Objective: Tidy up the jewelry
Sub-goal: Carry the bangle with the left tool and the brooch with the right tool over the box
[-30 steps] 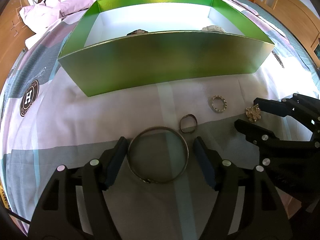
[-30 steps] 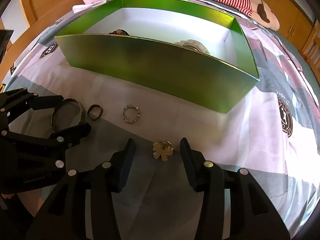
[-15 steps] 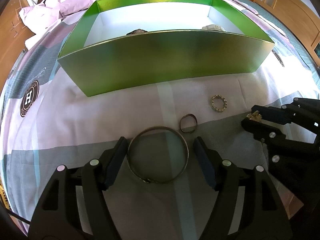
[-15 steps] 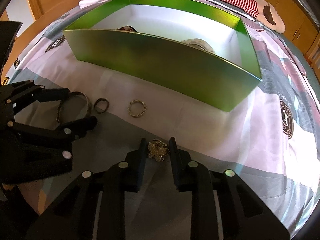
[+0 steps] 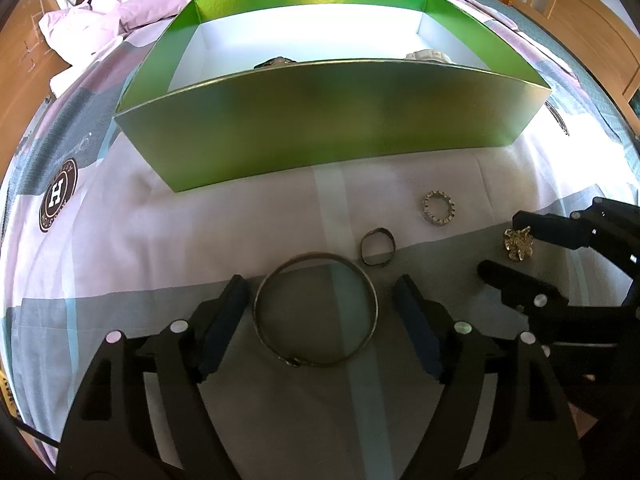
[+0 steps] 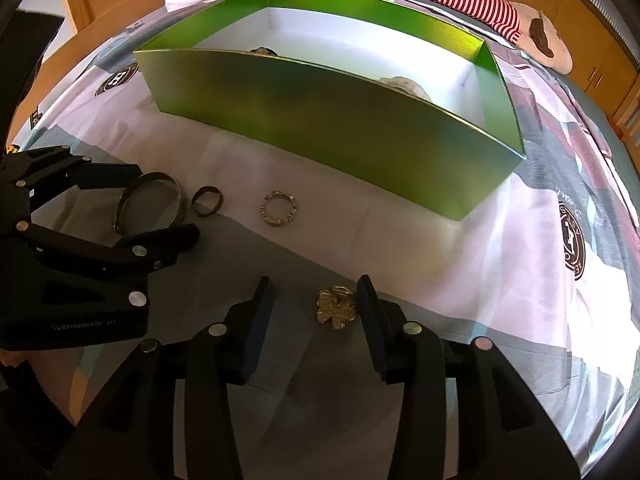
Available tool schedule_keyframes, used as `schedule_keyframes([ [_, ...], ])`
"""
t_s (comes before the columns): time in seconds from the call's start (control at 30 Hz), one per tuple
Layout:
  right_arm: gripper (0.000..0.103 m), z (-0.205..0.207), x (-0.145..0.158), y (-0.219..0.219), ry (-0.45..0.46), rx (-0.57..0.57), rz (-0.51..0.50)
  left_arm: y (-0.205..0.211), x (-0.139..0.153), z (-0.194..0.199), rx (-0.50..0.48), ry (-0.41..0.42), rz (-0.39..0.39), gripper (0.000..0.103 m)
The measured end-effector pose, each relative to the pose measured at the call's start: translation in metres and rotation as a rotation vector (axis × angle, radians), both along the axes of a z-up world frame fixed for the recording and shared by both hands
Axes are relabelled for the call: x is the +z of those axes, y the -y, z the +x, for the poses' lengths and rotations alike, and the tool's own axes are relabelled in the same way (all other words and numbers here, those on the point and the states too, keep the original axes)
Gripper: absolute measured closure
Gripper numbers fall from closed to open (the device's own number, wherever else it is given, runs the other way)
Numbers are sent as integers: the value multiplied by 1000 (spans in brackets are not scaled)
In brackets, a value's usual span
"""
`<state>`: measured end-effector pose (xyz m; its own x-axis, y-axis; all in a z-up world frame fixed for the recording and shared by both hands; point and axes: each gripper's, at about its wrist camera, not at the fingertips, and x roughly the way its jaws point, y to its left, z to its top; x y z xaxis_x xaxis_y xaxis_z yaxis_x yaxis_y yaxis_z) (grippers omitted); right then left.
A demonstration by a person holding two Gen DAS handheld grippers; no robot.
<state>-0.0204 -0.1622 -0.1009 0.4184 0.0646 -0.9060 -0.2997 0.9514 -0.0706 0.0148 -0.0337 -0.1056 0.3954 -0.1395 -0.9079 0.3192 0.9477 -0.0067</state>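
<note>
Jewelry lies on a patterned bedsheet (image 5: 160,240) in front of a green box (image 5: 332,120). Left gripper (image 5: 322,294) tilts steeply down toward the sheet, its two fingers straddling a large bangle (image 5: 316,310) that lies flat; the jaws are opening and a gap shows on each side, so the pads do not press on it. From the bangle, a small dark ring (image 5: 377,247) sits at about 1 o'clock, just beside its rim, and a studded ring (image 5: 439,213) lies farther out at 2 o'clock. Right gripper (image 6: 316,300) also points steeply down, at the left gripper's 3 o'clock. Its jaws are opening too, with a gold flower brooch (image 6: 336,308) lying on the sheet between them, close against the right finger and well clear of the left one. Inside the box two pieces already rest against the near wall: a dark one (image 5: 276,62) toward 11 o'clock and a pale one (image 5: 428,56) toward 1 o'clock, both mostly hidden
</note>
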Motion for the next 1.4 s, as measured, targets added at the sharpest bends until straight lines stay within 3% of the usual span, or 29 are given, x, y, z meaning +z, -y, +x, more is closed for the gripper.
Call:
schedule_keyframes([
  [0.13, 59, 0, -1, -1, 7, -8, 9, 2, -1, -1, -5, 5, 10, 26],
  [0.23, 73, 0, 0, -1, 6, 0, 26, 2, -1, -1, -10, 8, 18, 27],
  [0.33, 80, 0, 1, -4, 5, 5, 31, 1, 0, 0, 6, 14, 16, 41],
  [0.57, 82, -1, 4, -3, 11, 1, 45, -3, 2, -1, 9, 17, 12, 43],
  [1.03, 82, -1, 39, 13, 91, -27, 133, -11, 26, 3, 33, 63, -35, 43],
  [1.23, 82, 18, 81, 32, 229, -81, 183, -15, 65, 21, 57, 124, -116, 43],
  [1.4, 82, 58, 93, 38, 253, -111, 233, -21, 100, 50, 91, 205, -161, 43],
])
